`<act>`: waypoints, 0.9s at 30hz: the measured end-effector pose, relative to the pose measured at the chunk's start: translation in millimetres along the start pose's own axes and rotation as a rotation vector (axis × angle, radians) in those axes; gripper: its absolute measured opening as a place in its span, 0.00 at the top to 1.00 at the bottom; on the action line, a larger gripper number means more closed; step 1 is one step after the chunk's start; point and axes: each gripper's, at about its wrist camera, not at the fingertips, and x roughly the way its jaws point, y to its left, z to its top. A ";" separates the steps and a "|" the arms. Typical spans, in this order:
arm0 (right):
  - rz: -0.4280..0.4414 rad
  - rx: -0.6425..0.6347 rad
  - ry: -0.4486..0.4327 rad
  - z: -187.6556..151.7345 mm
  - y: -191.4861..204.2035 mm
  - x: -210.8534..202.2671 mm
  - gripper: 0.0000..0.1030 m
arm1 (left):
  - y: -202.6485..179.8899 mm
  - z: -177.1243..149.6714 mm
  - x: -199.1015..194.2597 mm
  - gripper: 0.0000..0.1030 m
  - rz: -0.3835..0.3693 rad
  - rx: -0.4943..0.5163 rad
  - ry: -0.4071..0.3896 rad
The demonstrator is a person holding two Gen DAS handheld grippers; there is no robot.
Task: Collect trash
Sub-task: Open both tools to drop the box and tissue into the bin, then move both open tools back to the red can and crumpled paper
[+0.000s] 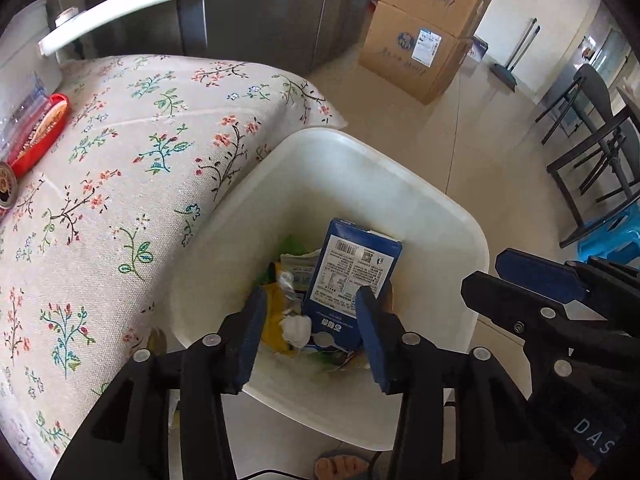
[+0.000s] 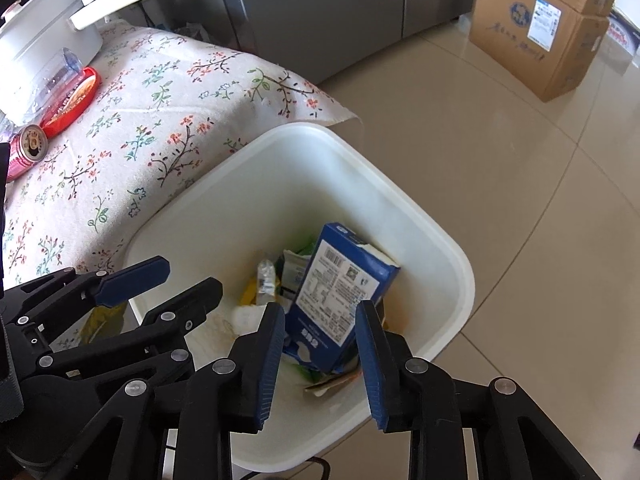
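A white trash bin (image 1: 460, 216) (image 2: 440, 232) stands on the floor against the table's corner. Inside it a blue milk carton (image 1: 352, 268) (image 2: 340, 292) leans on end among wrappers and crumpled paper. My left gripper (image 1: 312, 304) hovers over the bin's near side, open, with nothing between its pads; in the right wrist view the left gripper (image 2: 186, 276) shows at the left. My right gripper (image 2: 320, 312) hangs beside it over the bin, also open and empty, and shows at the right (image 1: 486, 272) in the left wrist view. On the table lie a red can (image 2: 26, 152) and a red snack tub (image 2: 72, 100).
The table wears a floral cloth (image 1: 140, 152); a clear plastic bottle (image 2: 52, 76) and a white pot (image 2: 44, 40) sit at its far end. Stacked cardboard boxes (image 1: 424, 36), dark chairs (image 1: 592, 148) and a blue stool (image 1: 612, 236) stand on the tiled floor. A foot (image 1: 340, 466) shows below the bin.
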 end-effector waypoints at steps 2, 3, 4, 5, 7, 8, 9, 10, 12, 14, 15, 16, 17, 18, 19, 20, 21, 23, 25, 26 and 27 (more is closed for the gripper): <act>-0.006 0.008 -0.003 0.5 -0.9 -0.9 0.62 | 0.7 0.1 1.5 0.46 0.003 -0.002 0.009; -0.005 0.015 -0.004 1.1 -1.7 -1.1 0.61 | 1.4 0.0 2.1 0.46 0.001 -0.003 0.011; -0.001 0.019 -0.004 1.6 -2.3 -1.1 0.60 | 1.2 -0.7 2.0 0.46 0.001 -0.003 0.011; 0.002 0.021 -0.005 2.1 -2.2 -1.3 0.58 | 1.3 -0.6 2.2 0.45 0.002 -0.002 0.012; 0.001 0.019 -0.006 2.4 -1.3 -1.6 0.56 | 1.2 -0.7 1.5 0.45 0.005 0.004 0.011; 0.001 0.019 -0.007 2.5 -0.6 -1.7 0.56 | 1.2 -1.2 0.2 0.45 0.007 0.008 0.009; 0.002 0.019 -0.007 2.8 -0.3 -1.7 0.55 | 1.3 -1.3 -0.9 0.45 0.007 0.010 0.007; 0.003 0.019 -0.007 3.2 0.3 -1.4 0.55 | 1.5 -1.3 -2.1 0.45 0.008 0.011 0.006; 0.003 0.022 -0.006 3.7 0.6 -1.1 0.53 | 1.6 -0.3 -3.9 0.45 0.008 0.012 0.003; 0.004 0.028 -0.007 4.2 0.2 -0.9 0.50 | 3.1 0.4 -7.1 0.45 0.009 0.011 -0.004; 0.005 0.032 -0.009 4.6 0.2 -1.0 0.48 | 4.4 1.1 -8.5 0.45 0.010 0.007 -0.009; 0.007 0.037 -0.012 5.2 0.1 -1.2 0.47 | 6.5 1.6 -10.5 0.45 0.012 0.001 -0.014; 0.014 0.044 -0.016 6.0 0.0 -1.6 0.43 | 9.2 2.0 -13.0 0.45 0.013 -0.009 -0.018; 0.025 0.053 -0.021 7.2 -0.2 -2.0 0.37 | 13.0 2.9 -15.5 0.45 0.014 -0.020 -0.021; 0.041 0.066 -0.026 8.9 -0.2 -2.3 0.34 | 17.2 4.4 -18.7 0.45 0.015 -0.036 -0.025; 0.057 0.079 -0.031 11.1 0.6 -2.8 0.31 | 23.3 5.7 -22.7 0.45 0.014 -0.056 -0.031; 0.074 0.088 -0.036 13.5 2.0 -3.4 0.31 | 30.6 6.9 -26.9 0.45 0.012 -0.080 -0.037; 0.096 0.095 -0.045 19.1 8.0 -4.3 0.31 | 48.3 8.8 -36.7 0.45 0.021 -0.137 -0.046; 0.109 0.088 -0.056 24.7 17.7 -5.1 0.31 | 68.8 9.5 -49.0 0.45 0.040 -0.193 -0.063; 0.118 0.081 -0.061 27.3 23.3 -5.7 0.31 | 79.6 9.7 -55.8 0.45 0.051 -0.218 -0.072; 0.127 0.071 -0.066 29.5 29.6 -6.1 0.31 | 91.1 10.0 -62.3 0.45 0.071 -0.241 -0.079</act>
